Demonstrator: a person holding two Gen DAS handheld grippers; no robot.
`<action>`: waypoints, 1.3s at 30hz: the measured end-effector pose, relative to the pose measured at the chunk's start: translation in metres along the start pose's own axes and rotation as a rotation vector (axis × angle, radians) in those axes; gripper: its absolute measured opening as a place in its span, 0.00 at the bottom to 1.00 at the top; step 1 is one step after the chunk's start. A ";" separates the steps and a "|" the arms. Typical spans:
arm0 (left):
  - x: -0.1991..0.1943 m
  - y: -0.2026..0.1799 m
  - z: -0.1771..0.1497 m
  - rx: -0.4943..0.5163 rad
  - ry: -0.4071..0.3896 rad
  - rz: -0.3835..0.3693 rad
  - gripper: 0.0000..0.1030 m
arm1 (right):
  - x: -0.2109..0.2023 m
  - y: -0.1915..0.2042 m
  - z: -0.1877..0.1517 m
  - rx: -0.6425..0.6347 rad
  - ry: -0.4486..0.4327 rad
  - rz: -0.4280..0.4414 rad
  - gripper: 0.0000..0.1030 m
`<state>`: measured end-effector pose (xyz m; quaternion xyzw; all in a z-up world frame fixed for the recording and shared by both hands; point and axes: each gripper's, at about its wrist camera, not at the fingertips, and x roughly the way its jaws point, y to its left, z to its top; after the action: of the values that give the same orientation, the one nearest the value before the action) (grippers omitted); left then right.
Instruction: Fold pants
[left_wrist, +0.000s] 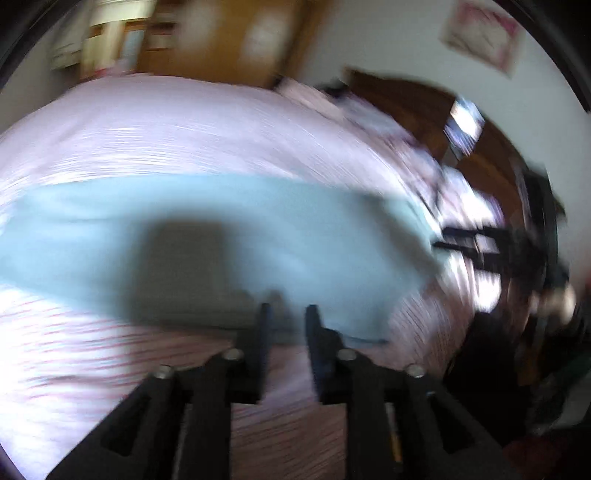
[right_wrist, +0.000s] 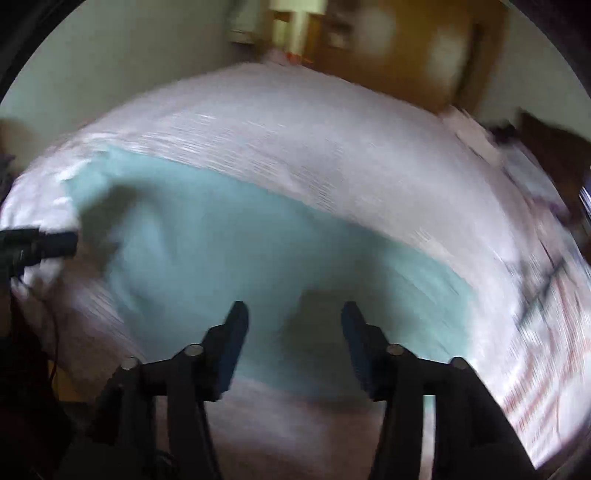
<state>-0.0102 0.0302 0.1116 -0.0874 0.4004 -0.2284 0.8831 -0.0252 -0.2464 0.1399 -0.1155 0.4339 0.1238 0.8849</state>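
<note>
Across the bed (left_wrist: 110, 122), on its striped pinkish cover, the pale blue pants (left_wrist: 229, 221) lay flat as one long band, and both views were smeared by blur, so fine detail was lost. At the left end, seen from the right wrist camera, the left gripper (right_wrist: 55, 242) poked in from the frame's edge, its tip close to the left end of the pants (right_wrist: 229, 251); whether it touched the cloth could not be told there. From its own camera the left gripper (left_wrist: 286, 314) hung over the near edge of the blue band, jaws parted a little, nothing between them, released. Its shadow fell dark on the fabric just ahead.

Moving right, the right gripper (right_wrist: 293, 314) sat above the near edge too, jaws spread wider, bare fabric showing through the gap, gripping nothing. In the left wrist view its dark frame (left_wrist: 476, 240) stood just past the right end of the pants.

So the long axis ran left to right across the bed, crosswise to both grippers, the cloth lying ahead of and below each. Each hand was nearer its own end, by my reading; the next fold would likely need both reaching forward to the near edge.
</note>
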 end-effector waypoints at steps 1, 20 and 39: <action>-0.020 0.028 0.002 -0.079 -0.033 0.042 0.34 | 0.006 0.021 0.016 -0.030 -0.011 0.043 0.52; -0.015 0.221 0.001 -0.629 -0.208 0.047 0.34 | 0.133 0.239 0.254 -0.154 0.381 0.312 0.86; 0.024 0.094 0.011 0.004 -0.234 0.497 0.05 | 0.227 0.299 0.254 -0.180 0.556 0.136 0.06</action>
<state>0.0434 0.1016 0.0709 -0.0103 0.3043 0.0063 0.9525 0.2018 0.1419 0.0816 -0.1938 0.6535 0.1844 0.7080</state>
